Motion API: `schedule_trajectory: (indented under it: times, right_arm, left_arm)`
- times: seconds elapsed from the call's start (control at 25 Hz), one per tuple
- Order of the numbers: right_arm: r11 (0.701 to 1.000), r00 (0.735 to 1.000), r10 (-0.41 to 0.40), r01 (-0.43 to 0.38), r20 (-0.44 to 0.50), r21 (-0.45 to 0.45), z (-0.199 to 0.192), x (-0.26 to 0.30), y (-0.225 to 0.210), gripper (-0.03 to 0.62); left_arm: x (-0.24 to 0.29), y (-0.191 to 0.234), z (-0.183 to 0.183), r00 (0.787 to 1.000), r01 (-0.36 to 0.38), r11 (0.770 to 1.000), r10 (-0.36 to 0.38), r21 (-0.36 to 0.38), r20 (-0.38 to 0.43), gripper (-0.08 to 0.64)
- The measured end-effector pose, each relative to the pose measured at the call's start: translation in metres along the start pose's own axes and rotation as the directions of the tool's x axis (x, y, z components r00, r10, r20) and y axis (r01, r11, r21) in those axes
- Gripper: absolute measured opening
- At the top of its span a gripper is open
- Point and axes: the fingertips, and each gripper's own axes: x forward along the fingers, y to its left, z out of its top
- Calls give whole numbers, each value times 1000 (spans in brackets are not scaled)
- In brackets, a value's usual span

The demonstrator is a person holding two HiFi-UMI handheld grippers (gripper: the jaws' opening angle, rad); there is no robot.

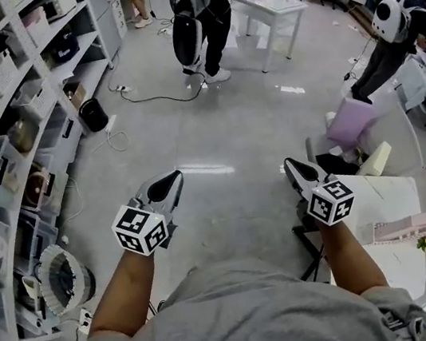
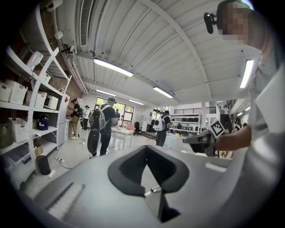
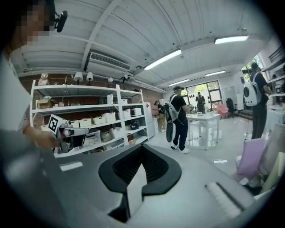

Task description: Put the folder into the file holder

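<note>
I hold both grippers up in front of my chest, over the grey floor. In the head view my left gripper (image 1: 168, 183) and right gripper (image 1: 291, 166) point forward side by side, each with its marker cube near my wrist. Each one's jaws meet at the tip with nothing between them, as the left gripper view (image 2: 146, 150) and the right gripper view (image 3: 141, 150) show. The right gripper (image 2: 202, 139) also appears in the left gripper view, the left gripper (image 3: 71, 132) in the right one. I cannot make out a folder or a file holder.
White shelving (image 1: 9, 159) with bins runs along the left. A white table (image 1: 392, 200) with a pale flat stack (image 1: 404, 227) stands at my right, a purple seat (image 1: 351, 122) beyond it. People with backpacks stand ahead by another white table (image 1: 274, 1). Cables (image 1: 144, 98) lie on the floor.
</note>
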Motion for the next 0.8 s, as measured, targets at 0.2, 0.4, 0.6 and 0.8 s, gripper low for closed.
schedule_trajectory:
  times: [0.2,0.4,0.6,0.8]
  right_arm:
    - [1000,1000,25,-25,-1,-6,10,-1,-2,3]
    - [1000,1000,2,-2,3,-2,10,-16,-10,3]
    - [999,1000,-23,23,10,24,7,-23,-19,3]
    - [999,999,-39,38,1,35,5,-21,-21,3]
  left_arm:
    - [-3,-5,15,999,-22,1000,23,-23,41,60]
    - [1,-12,17,999,-12,999,13,-31,51,60]
    - [3,-17,13,999,-2,1000,3,-28,42,60]
    - [2,-13,10,1000,3,999,-2,-34,30,60]
